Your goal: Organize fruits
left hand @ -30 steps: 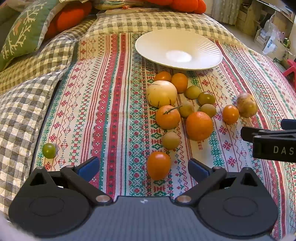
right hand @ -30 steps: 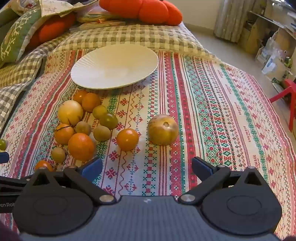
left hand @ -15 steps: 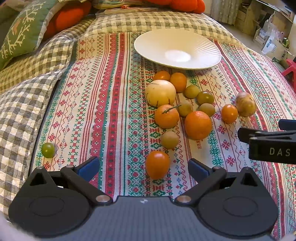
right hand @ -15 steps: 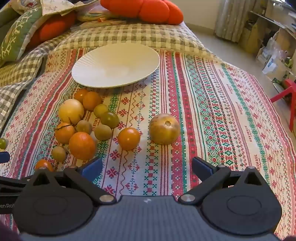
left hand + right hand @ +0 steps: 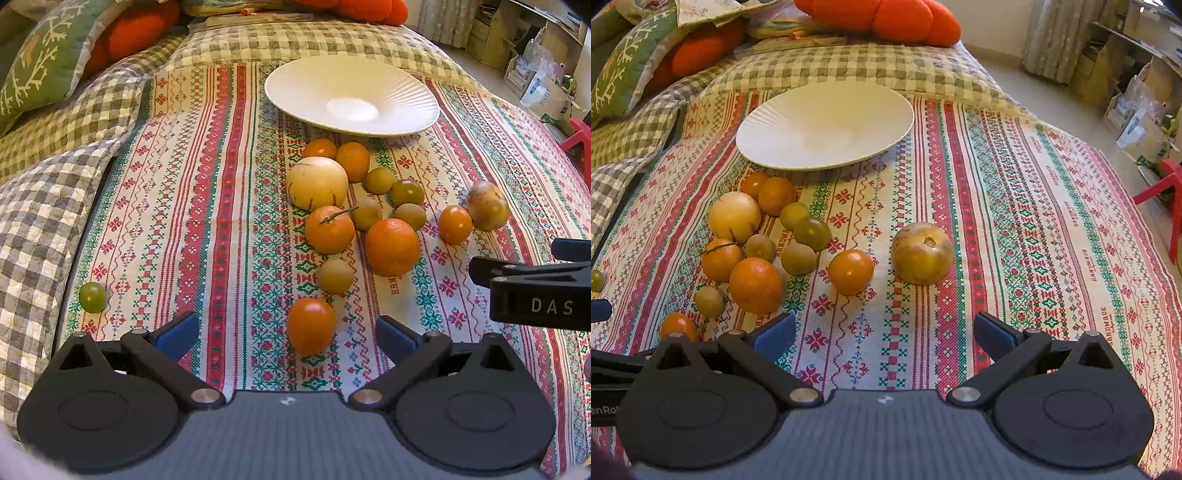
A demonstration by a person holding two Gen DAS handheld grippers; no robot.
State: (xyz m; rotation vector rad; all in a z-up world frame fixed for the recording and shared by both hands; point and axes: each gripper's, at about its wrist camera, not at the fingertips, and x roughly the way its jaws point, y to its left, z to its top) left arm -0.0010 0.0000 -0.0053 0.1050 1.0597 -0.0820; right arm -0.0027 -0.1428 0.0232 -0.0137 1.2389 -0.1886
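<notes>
I held a gripper in each hand over a bed covered with a striped, cross-stitch patterned cloth (image 5: 207, 206). My left gripper (image 5: 286, 334) had its jaws spread wide and held nothing; compared with a second before, it had crept slightly forward, so the nearest orange tomato (image 5: 311, 325) now sat between the blue fingertips (image 5: 177, 330), a little ahead at twelve o'clock. My right gripper (image 5: 884, 332) was also spread wide and empty, and it too had edged closer, so the large brownish-yellow round fruit (image 5: 922, 253) and a second orange tomato (image 5: 850, 271) lay ahead of it at twelve and eleven o'clock. None of the fruit had moved. The main cluster of oranges, small greenish fruits and a pale yellow melon-like fruit (image 5: 317, 183) lay beyond the nearest tomato, towards one o'clock in the left view. The white ribbed plate (image 5: 295, 79) sat past them at twelve o'clock, with nothing on it. One small green fruit (image 5: 92, 297) lay alone at nine o'clock, near the checked quilt (image 5: 40, 206). I judged that sorting had not begun, and that both grippers were lining up for first picks.
</notes>
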